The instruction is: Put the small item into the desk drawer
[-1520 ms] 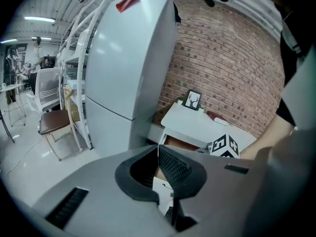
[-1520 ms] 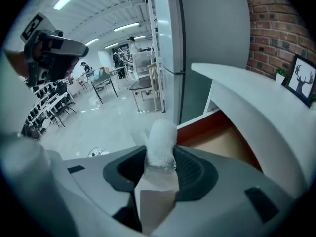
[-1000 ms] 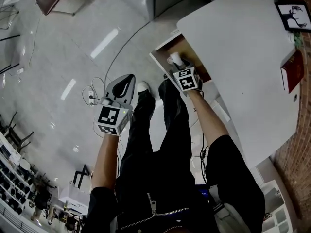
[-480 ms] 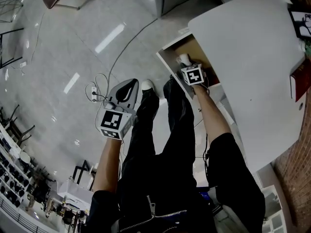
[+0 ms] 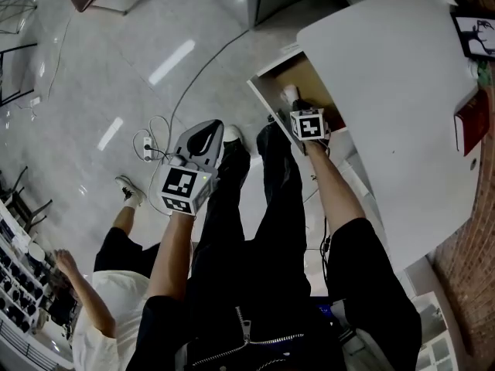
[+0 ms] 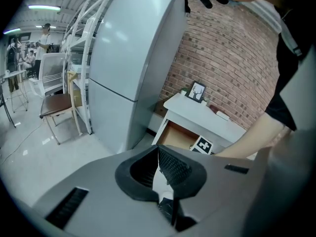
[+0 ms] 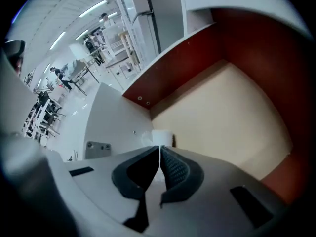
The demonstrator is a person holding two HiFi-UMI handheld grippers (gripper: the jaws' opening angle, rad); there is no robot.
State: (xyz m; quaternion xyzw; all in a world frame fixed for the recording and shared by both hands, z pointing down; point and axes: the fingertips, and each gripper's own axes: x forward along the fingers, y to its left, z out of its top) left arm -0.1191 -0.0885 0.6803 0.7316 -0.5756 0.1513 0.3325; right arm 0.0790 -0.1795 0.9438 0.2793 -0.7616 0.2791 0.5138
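The desk drawer (image 5: 300, 74) stands pulled out under the white desk top (image 5: 394, 91), and its pale floor (image 7: 222, 112) fills the right gripper view. A small white item (image 7: 160, 138) lies on the drawer floor by the front wall, just past the fingertips; it also shows in the head view (image 5: 290, 93). My right gripper (image 5: 298, 107) reaches into the drawer. Its jaws (image 7: 160, 151) are closing and stand almost together, with nothing between them. My left gripper (image 5: 203, 137) hangs over the floor left of the person's legs, its jaws (image 6: 158, 152) together and empty.
A picture frame (image 5: 476, 33) and a red book (image 5: 468, 122) lie on the desk's far side. A power strip with cables (image 5: 147, 147) sits on the floor. Another person in a white shirt (image 5: 100, 284) is at lower left. A tall grey fridge (image 6: 133, 68) stands beside the desk.
The right gripper has moved a little further into the drawer. A person in a white shirt has come into view at lower left. The left gripper has barely moved.
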